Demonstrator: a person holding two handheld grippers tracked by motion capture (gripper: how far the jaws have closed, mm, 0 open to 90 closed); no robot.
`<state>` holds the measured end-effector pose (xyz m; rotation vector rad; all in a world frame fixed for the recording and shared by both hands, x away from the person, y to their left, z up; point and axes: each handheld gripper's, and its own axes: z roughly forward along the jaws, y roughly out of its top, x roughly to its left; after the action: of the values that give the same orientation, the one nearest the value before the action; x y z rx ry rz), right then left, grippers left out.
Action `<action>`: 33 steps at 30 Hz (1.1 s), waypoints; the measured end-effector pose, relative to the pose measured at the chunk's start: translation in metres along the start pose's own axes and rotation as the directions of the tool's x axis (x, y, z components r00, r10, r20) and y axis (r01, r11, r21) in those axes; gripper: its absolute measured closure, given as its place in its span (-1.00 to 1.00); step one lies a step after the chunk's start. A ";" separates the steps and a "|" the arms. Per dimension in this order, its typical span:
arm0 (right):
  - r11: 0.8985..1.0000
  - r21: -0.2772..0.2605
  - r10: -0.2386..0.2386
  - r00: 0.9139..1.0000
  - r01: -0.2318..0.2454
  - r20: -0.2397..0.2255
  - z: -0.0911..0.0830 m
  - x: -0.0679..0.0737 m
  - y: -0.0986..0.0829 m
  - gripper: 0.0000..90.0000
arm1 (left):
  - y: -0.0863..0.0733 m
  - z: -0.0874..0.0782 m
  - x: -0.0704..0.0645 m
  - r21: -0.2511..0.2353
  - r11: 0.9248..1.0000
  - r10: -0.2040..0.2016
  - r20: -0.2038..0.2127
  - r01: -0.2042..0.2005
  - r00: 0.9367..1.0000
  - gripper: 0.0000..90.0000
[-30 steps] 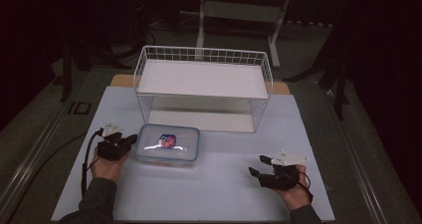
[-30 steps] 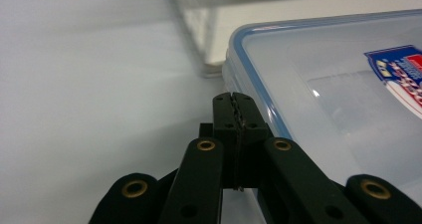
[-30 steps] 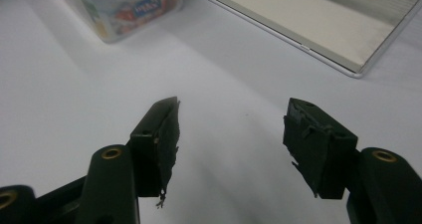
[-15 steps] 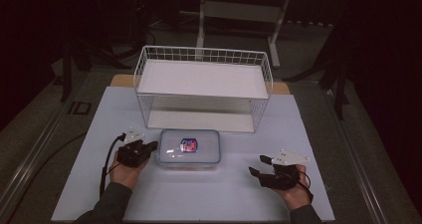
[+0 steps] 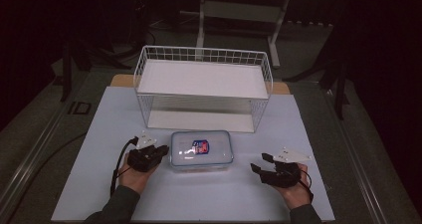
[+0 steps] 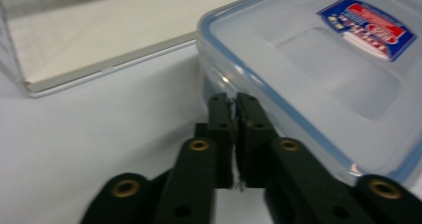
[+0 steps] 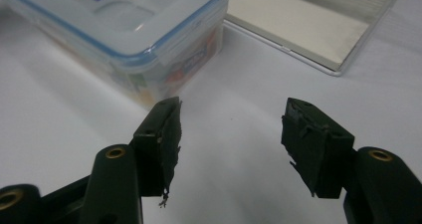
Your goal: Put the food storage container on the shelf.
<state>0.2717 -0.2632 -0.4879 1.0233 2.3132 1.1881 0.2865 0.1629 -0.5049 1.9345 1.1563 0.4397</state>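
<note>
- A clear lidded box (image 5: 201,150) with a blue seal and a red-and-blue label sits on the white table (image 5: 89,134), just near of a two-tier wire rack (image 5: 204,87).
- The left gripper (image 5: 158,153) is at the box's left end. In the left gripper view its jaws are pressed together with nothing between them, the tips (image 6: 234,107) against the box wall below the lid rim, likely to nudge the box sideways rather than grasp it.
- The right gripper (image 5: 257,167) rests on the table near and right of the box, apart from it. In the right gripper view its jaws stand spread wide and empty, the box corner (image 7: 149,59) just beyond, seemingly ready to take hold of that end.
- The rack's lower shelf (image 5: 199,119) lies open directly behind the box, a plausible place for it.
</note>
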 end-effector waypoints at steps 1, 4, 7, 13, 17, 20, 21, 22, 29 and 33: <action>1.000 -0.006 0.015 1.000 -0.015 0.001 0.000 0.000 0.001 -0.10 | 0.000 -0.002 0.001 -0.003 1.000 -0.004 -0.004 0.004 1.000 0.74; 0.999 -0.013 0.034 0.999 -0.034 -0.002 -0.001 -0.001 0.003 -0.10 | 0.002 -0.009 0.009 -0.035 0.998 -0.058 0.007 0.058 0.998 0.64; 0.996 -0.036 0.079 0.997 -0.080 -0.025 -0.002 -0.001 0.011 -0.09 | 0.004 -0.016 0.013 -0.052 0.996 -0.069 0.032 0.071 0.997 0.33; 0.995 -0.036 0.095 0.992 -0.098 -0.077 0.010 0.004 0.032 -0.05 | 0.008 -0.019 0.008 -0.061 0.995 -0.077 0.099 0.083 0.992 0.03; 0.993 0.000 0.118 0.986 -0.119 -0.119 0.027 0.007 0.044 -0.09 | 0.009 -0.016 0.005 -0.054 0.995 -0.081 0.132 0.089 0.988 -0.02; 0.991 0.023 0.132 0.982 -0.130 -0.135 0.040 0.010 0.050 -0.19 | 0.009 -0.015 0.005 -0.050 0.993 -0.096 0.150 0.104 0.984 -0.07; 0.990 0.034 0.143 0.978 -0.139 -0.149 0.044 0.010 0.052 -0.24 | 0.009 -0.013 0.005 -0.043 0.993 -0.101 0.165 0.110 0.981 -0.12; 0.988 0.043 0.154 0.974 -0.149 -0.166 0.049 0.011 0.054 -0.30 | 0.009 -0.012 0.005 -0.036 0.993 -0.108 0.181 0.116 0.978 -0.18; 0.956 0.100 0.293 0.923 -0.277 -0.249 0.077 0.001 0.054 -0.64 | 0.010 -0.002 0.002 -0.004 0.988 -0.147 0.241 0.152 0.959 -0.46; 0.952 0.107 0.306 0.914 -0.287 -0.266 0.081 -0.001 0.054 -0.69 | 0.009 0.004 0.000 0.024 0.989 -0.147 0.243 0.146 0.959 -0.49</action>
<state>0.3431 -0.1975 -0.4923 1.3470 2.4863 1.4640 0.2940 0.1592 -0.5001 1.8334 1.1292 0.1137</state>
